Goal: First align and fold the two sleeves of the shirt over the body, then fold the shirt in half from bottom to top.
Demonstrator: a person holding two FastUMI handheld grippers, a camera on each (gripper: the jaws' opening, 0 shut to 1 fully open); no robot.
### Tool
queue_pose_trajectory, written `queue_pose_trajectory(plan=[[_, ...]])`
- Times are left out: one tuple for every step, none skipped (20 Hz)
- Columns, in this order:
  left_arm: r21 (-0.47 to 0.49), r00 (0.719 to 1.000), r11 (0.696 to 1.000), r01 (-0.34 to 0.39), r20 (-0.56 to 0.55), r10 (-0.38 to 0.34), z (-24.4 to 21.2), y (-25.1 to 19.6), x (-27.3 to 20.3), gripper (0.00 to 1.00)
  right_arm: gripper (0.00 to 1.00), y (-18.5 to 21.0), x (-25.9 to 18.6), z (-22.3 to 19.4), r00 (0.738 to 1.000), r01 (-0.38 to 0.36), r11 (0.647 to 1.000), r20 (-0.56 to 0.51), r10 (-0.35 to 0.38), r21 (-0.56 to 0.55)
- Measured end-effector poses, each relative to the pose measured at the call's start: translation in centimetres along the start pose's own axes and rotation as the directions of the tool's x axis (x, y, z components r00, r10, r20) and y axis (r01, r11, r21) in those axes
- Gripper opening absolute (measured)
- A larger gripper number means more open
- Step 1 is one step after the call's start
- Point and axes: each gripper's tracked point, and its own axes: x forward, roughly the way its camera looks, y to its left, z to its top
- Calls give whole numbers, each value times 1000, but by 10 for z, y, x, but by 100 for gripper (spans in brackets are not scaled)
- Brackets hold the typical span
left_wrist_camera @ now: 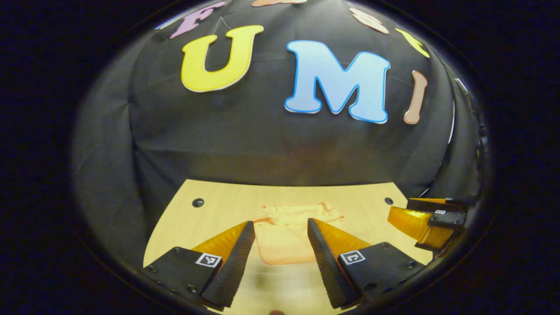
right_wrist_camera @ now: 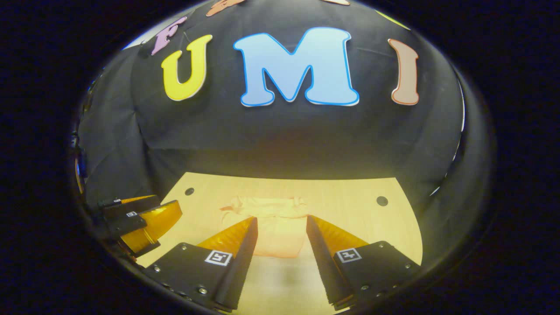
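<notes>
Orange cloth shirt (left_wrist_camera: 286,234) lies folded on the pale wooden table (left_wrist_camera: 210,210), beyond both grippers. Left gripper (left_wrist_camera: 281,227) and right gripper (right_wrist_camera: 281,224) hang spread, empty, each glimpsing the other sideways.

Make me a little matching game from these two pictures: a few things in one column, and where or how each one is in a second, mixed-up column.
Things
1. shirt
2. left claw
3. right claw
4. table

States
A. pale wood, with dark round holes near its far corners
B. open, held above the table, seen at the far right of the left gripper view
C. peach-coloured, lying on the table
D. open, empty, with the shirt beyond its fingers in the left gripper view

Pairs: 1-C, 2-D, 3-B, 4-A
</notes>
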Motion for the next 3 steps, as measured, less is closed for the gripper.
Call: queue_pose_trajectory(plan=[[-10, 999, 1000, 9, 33, -8, 5, -3, -15, 83, 72, 3, -14, 2, 1000, -8, 1000, 29, 8, -5], [-18, 998, 1000, 20, 63, -19, 11, -7, -29, 83, 72, 5, -24, 4, 998, -11, 1000, 59, 11, -11], [-22, 996, 999, 26, 86, -24, 14, -8, -42, 83, 72, 7, -35, 4, 996, -13, 1000, 86, 14, -18]])
